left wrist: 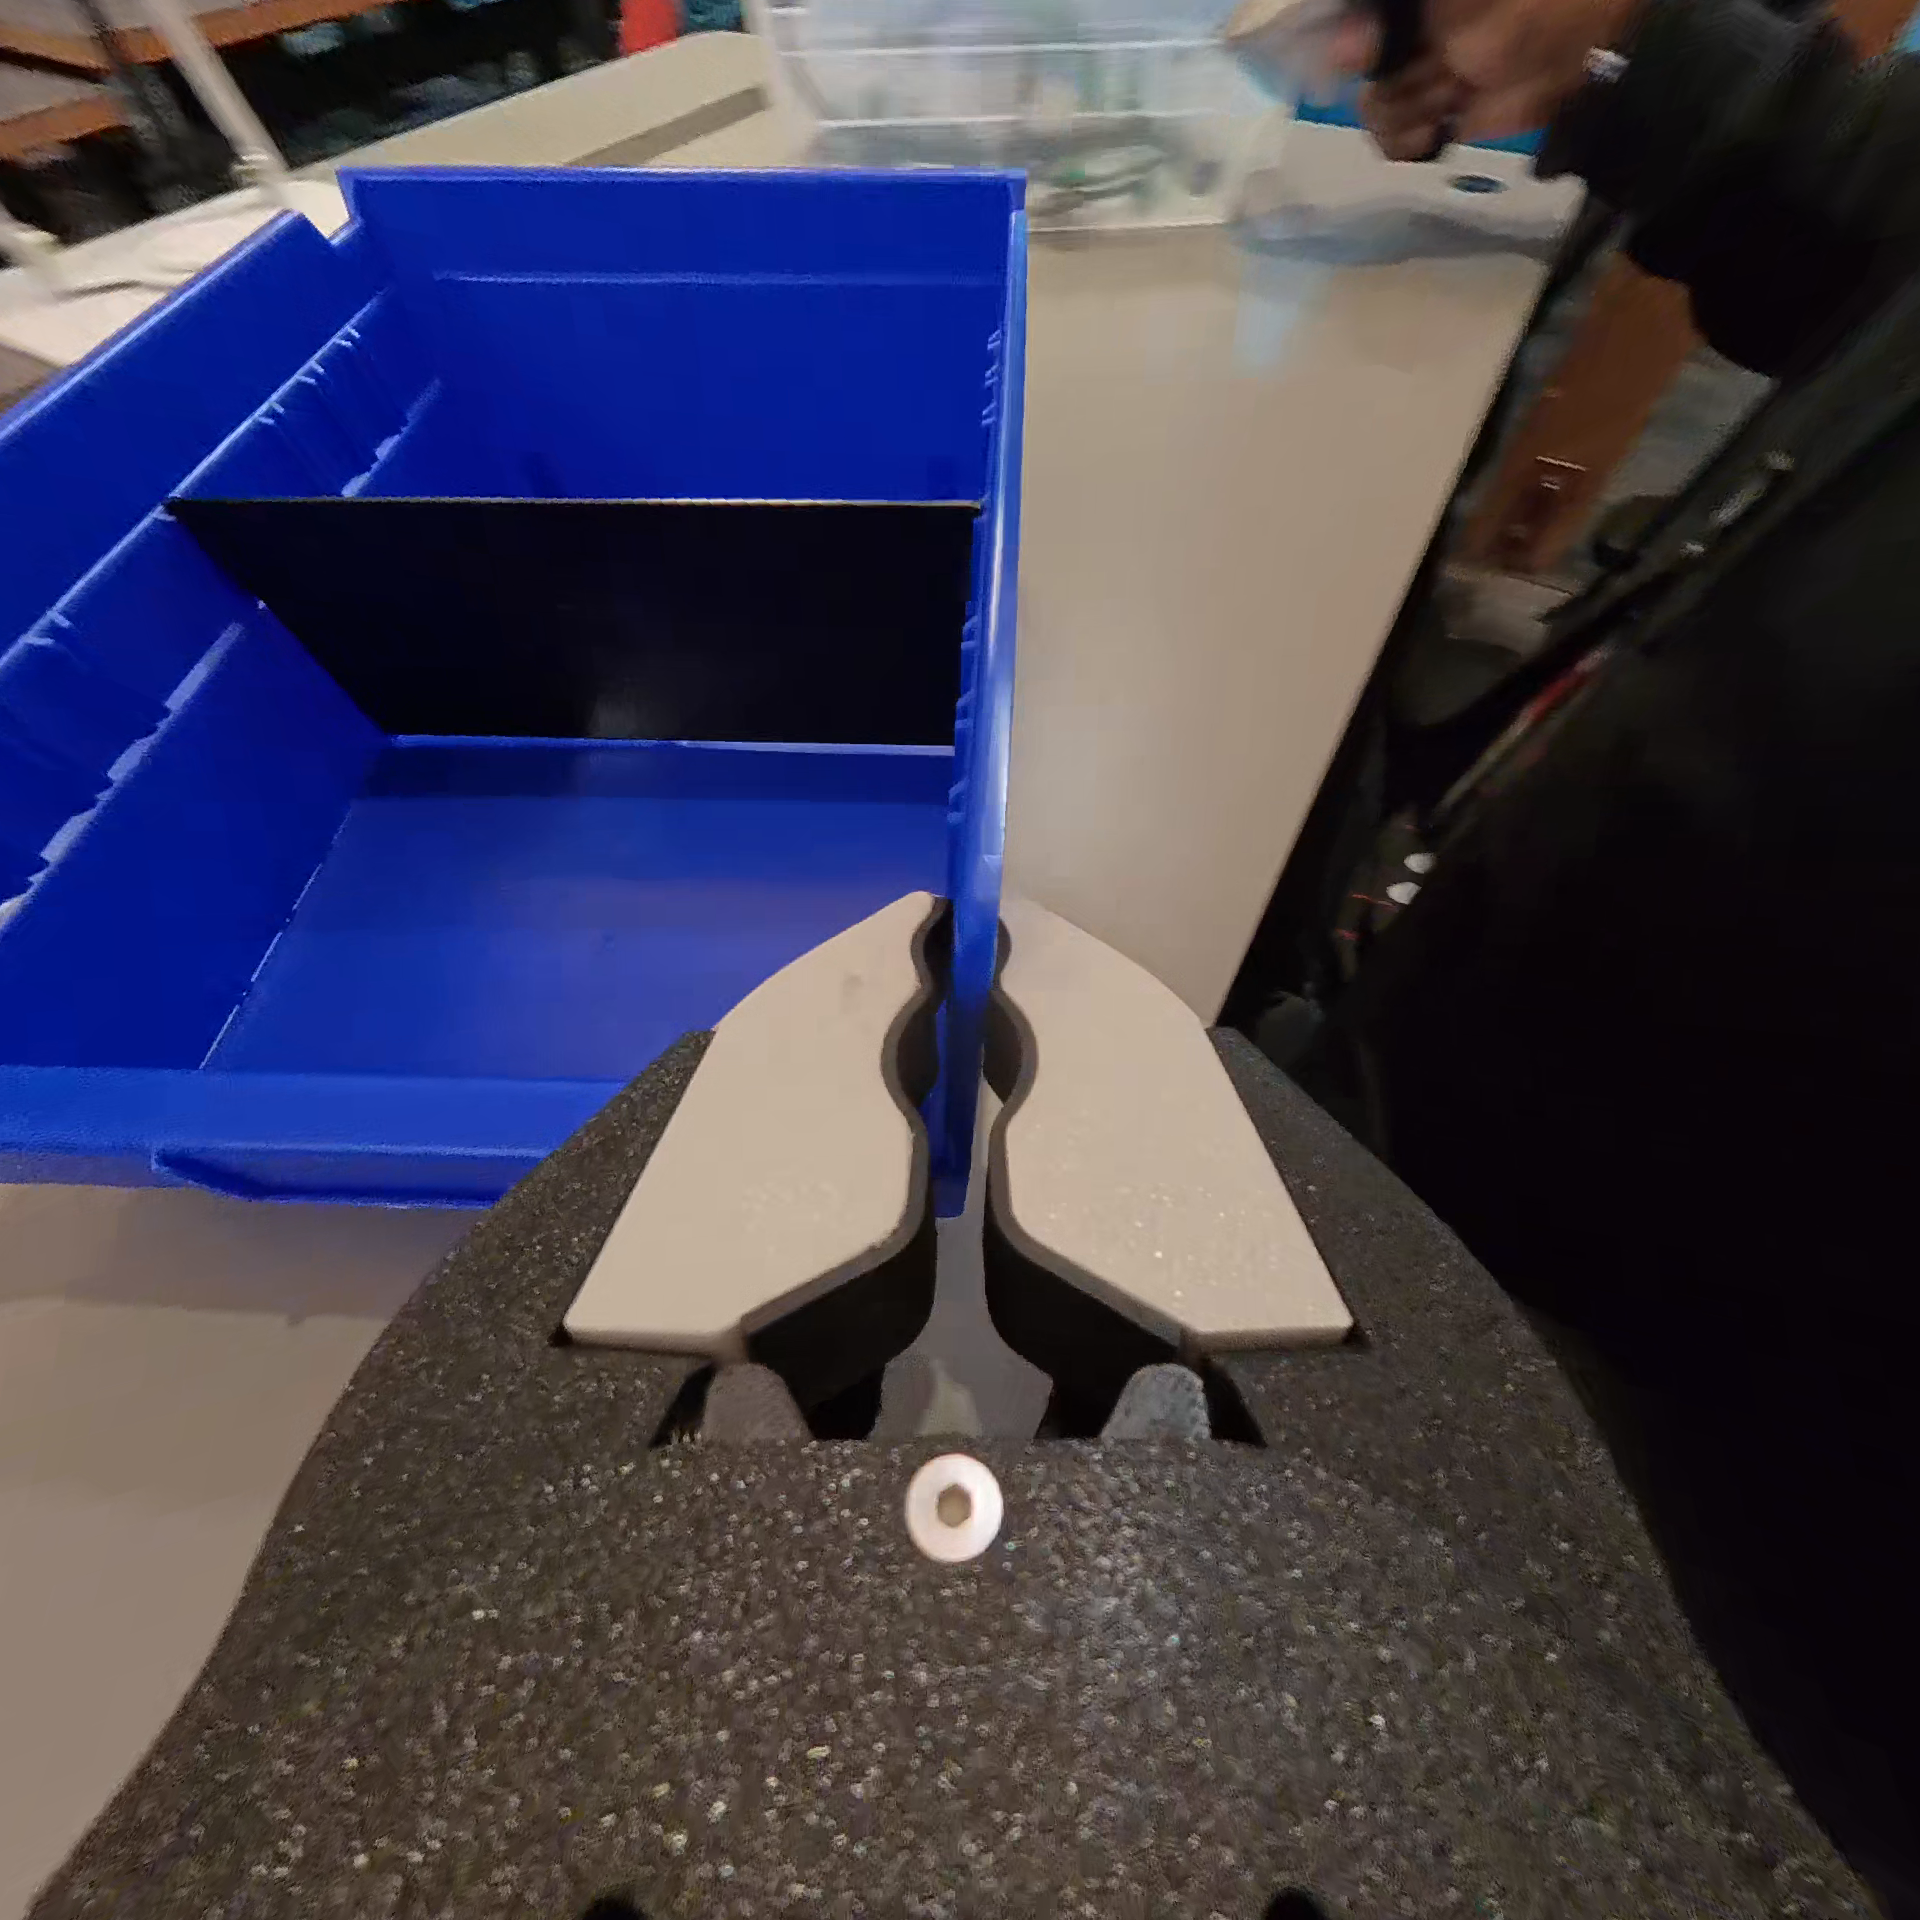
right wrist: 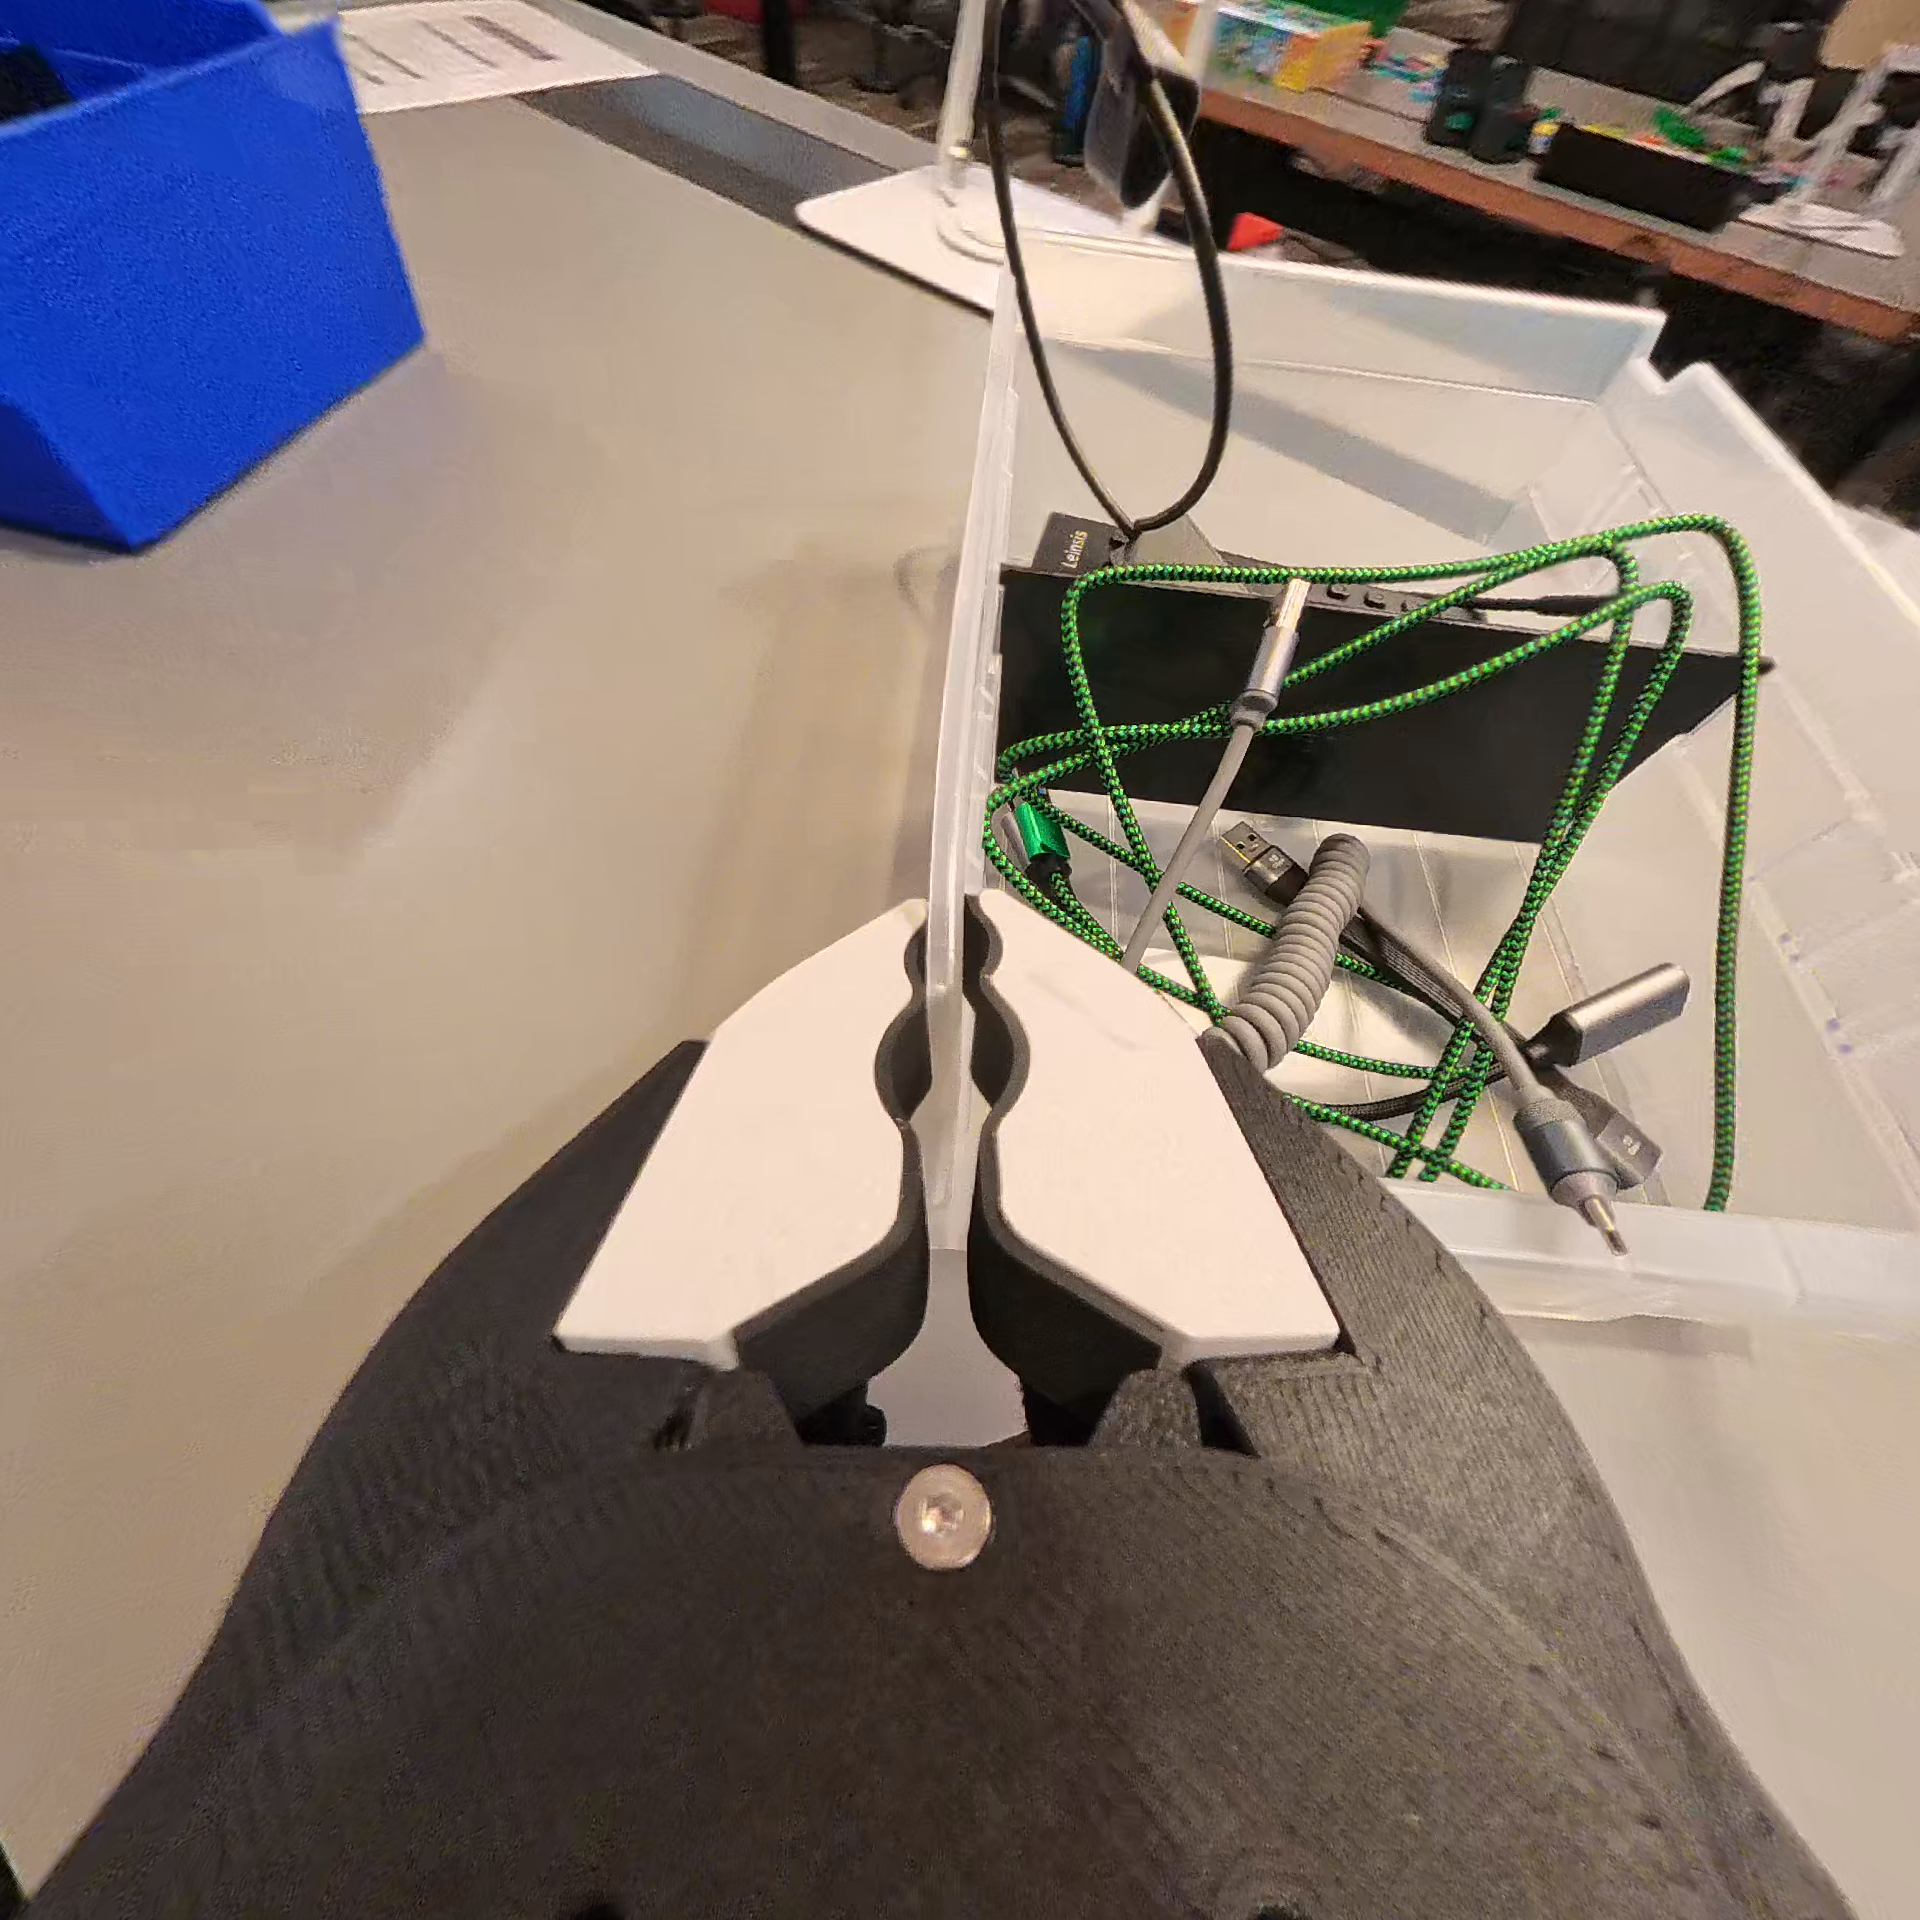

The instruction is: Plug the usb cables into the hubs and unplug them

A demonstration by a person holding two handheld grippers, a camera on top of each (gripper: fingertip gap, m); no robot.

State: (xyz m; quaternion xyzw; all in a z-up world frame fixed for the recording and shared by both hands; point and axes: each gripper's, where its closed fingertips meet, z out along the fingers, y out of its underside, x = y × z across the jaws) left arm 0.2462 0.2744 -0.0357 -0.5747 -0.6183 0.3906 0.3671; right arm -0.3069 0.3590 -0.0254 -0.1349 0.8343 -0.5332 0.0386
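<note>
In the left wrist view my left gripper (left wrist: 972,925) is shut on the right side wall of a blue bin (left wrist: 981,790) that has a black divider (left wrist: 623,613) across it and shows nothing inside. In the right wrist view my right gripper (right wrist: 951,914) is shut on the left side wall of a clear plastic bin (right wrist: 971,623). That bin holds a black USB hub (right wrist: 1299,613), a green braided cable (right wrist: 1558,644), a grey coiled cable (right wrist: 1299,935) and grey plugs (right wrist: 1579,1153). A grey cable's plug (right wrist: 1283,634) sits at the hub.
Both bins stand on a light grey table (right wrist: 520,623). The blue bin also shows at the far left of the right wrist view (right wrist: 177,291). A white stand (right wrist: 904,208) with a black cable (right wrist: 1205,312) is behind the clear bin. A person's dark sleeve (left wrist: 1714,935) is at the right. Spacing between my two grippers at the tips: around 55 cm.
</note>
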